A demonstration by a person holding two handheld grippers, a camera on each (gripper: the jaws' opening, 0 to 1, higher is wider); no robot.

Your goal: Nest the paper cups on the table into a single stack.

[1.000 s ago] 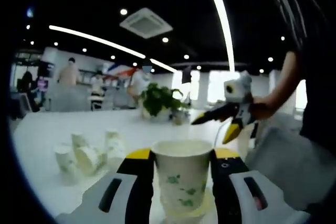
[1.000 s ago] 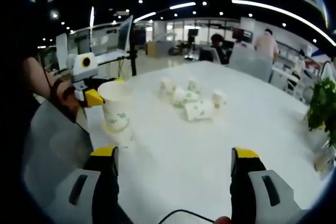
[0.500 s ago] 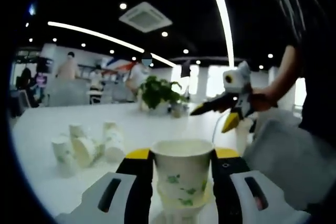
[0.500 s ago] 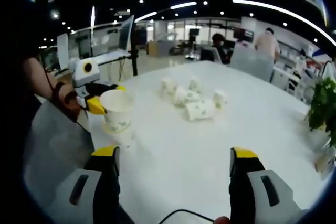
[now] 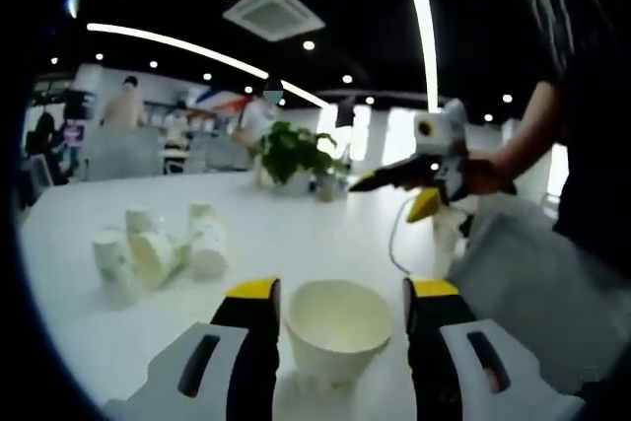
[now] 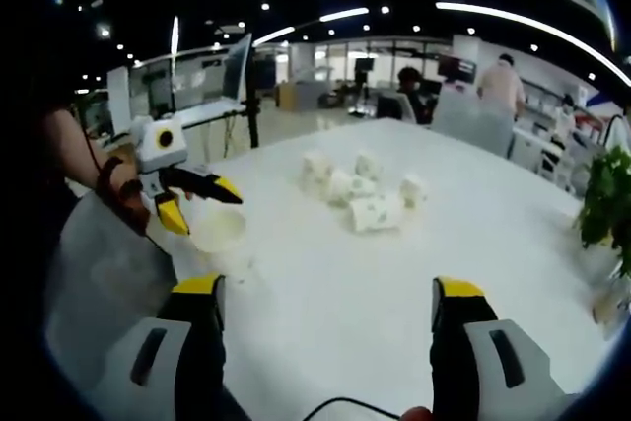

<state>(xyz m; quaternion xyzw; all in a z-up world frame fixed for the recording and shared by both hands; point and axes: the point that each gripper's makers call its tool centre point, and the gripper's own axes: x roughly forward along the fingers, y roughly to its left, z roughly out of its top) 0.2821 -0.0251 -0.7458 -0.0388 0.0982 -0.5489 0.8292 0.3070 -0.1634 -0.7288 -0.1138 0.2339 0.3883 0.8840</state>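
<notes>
Round white paper cup (image 5: pixel 338 325) between left tongs (image 5: pixel 337 295) — untouched.

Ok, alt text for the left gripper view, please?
An upright paper cup sits between the open left tongs on a white table. More cups cluster at left; a person holds the right tongs beyond.

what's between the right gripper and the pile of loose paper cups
Bare white table top: in the right gripper view nothing lies between the right gripper and the cluster of loose white paper cups, which sits farther across the table.
</notes>
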